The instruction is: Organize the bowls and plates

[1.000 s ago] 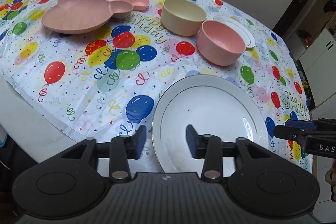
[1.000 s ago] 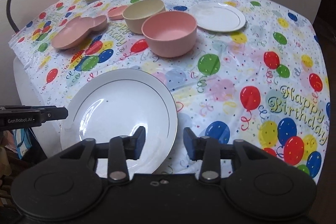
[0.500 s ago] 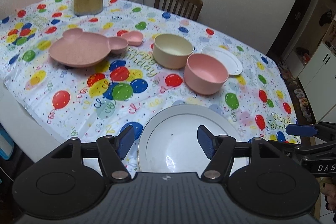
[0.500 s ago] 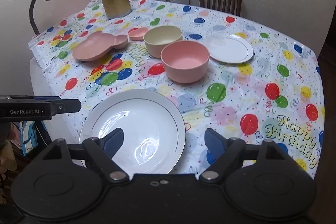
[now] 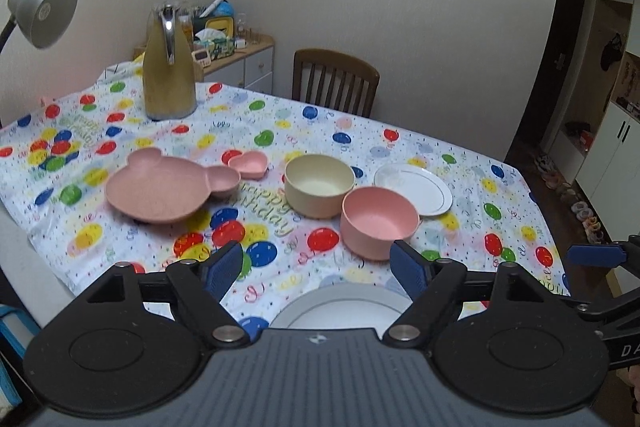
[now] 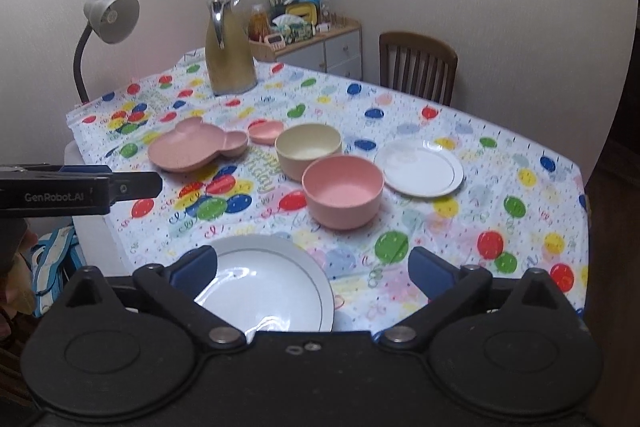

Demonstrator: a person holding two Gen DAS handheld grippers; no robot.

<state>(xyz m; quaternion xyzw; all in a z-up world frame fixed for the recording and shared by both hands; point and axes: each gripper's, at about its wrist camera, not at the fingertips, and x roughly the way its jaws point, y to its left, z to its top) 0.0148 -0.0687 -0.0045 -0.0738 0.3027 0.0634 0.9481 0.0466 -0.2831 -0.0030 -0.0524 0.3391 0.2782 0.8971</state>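
Observation:
A large white plate (image 5: 340,307) (image 6: 268,287) lies at the table's near edge. Behind it stand a pink bowl (image 5: 378,221) (image 6: 342,193) and a cream bowl (image 5: 318,183) (image 6: 308,149), touching. A small white plate (image 5: 414,187) (image 6: 420,167) lies to their right. A pink bear-shaped plate (image 5: 164,185) (image 6: 192,147) and a small pink heart dish (image 5: 250,163) (image 6: 266,131) lie to the left. My left gripper (image 5: 316,263) is open and empty above the near edge. My right gripper (image 6: 312,267) is open and empty, beside it.
A tall yellow jug (image 5: 168,71) (image 6: 228,51) stands at the table's far left. A grey desk lamp (image 6: 108,27) leans over the left side. A wooden chair (image 5: 334,81) stands behind the table. A balloon-print cloth (image 6: 480,211) covers the table.
Both grippers have opened wider and drawn back and up from the large white plate. More of the room and table shows now.

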